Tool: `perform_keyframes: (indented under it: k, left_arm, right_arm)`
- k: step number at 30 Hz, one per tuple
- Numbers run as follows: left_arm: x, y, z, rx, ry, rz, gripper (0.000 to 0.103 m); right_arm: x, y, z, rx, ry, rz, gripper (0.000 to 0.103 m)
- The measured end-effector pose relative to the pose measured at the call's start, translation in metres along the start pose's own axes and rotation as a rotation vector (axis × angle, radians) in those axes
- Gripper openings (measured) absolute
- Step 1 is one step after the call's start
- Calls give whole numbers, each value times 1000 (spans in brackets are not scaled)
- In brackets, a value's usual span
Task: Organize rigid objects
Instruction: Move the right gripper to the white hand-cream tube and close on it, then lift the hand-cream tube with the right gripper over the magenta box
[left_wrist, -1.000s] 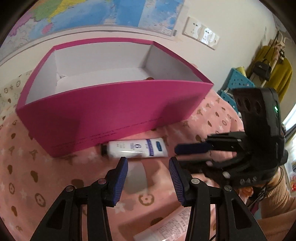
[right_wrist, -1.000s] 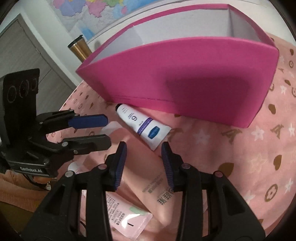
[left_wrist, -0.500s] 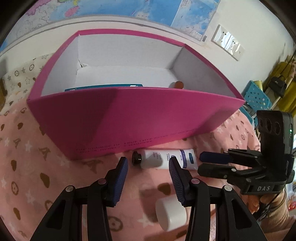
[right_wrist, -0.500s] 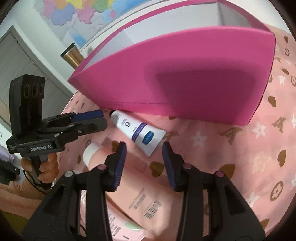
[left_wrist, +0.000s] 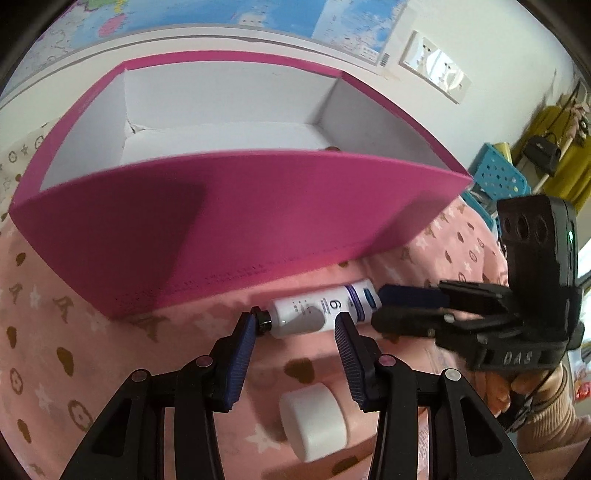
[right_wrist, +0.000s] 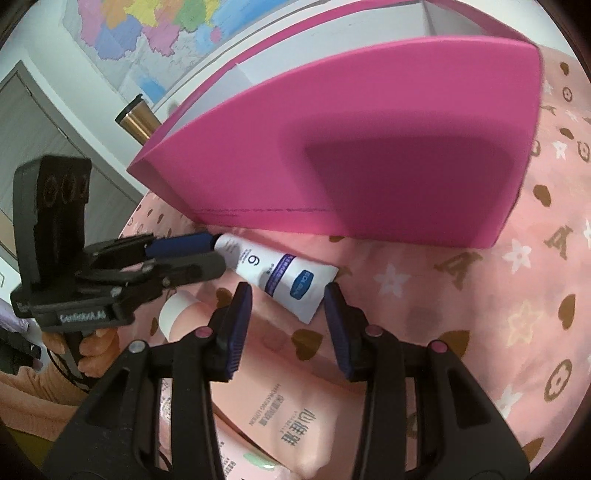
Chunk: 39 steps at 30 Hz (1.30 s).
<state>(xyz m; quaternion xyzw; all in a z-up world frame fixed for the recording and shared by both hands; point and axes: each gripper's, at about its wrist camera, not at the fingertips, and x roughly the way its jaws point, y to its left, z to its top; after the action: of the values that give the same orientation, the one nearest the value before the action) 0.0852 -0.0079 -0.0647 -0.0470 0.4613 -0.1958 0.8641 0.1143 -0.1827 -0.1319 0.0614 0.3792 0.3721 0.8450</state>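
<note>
The white lotion tube (left_wrist: 321, 309) lies flat on the pink patterned blanket (left_wrist: 55, 332), just beside the near wall of the pink box (left_wrist: 236, 221), because it is not yet stowed. Your left gripper (left_wrist: 295, 328) straddles the cap end so the closing jaws can pinch it; the pads do not appear to press yet, though the angle is poor. Your right gripper (right_wrist: 288, 299) hangs apart over the crimped end, gripping nothing. A white jar (left_wrist: 314, 424) waits nearby.

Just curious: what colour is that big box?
Bright pink outside, white inside; the box shows best in the left wrist view.
</note>
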Motion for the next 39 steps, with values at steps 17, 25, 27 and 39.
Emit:
perform_keyframes:
  k: [17,25,27,39]
  left_arm:
    - [7,-14,0,22,16,9,45]
    - [-8,-24,5,37,-18,-12,45]
    - [-14,-26,6,42,-30,-17,45]
    - [-45,-41,21,77,-110,-30,45]
  right_arm:
    - [-9,-1,-2,28,-38,-17,46]
    - [-30,4,2,4,-80,-20,46]
    - [-37,7,4,-9,-93,-18,46]
    - [-66,23,11,-58,-169,-33,46]
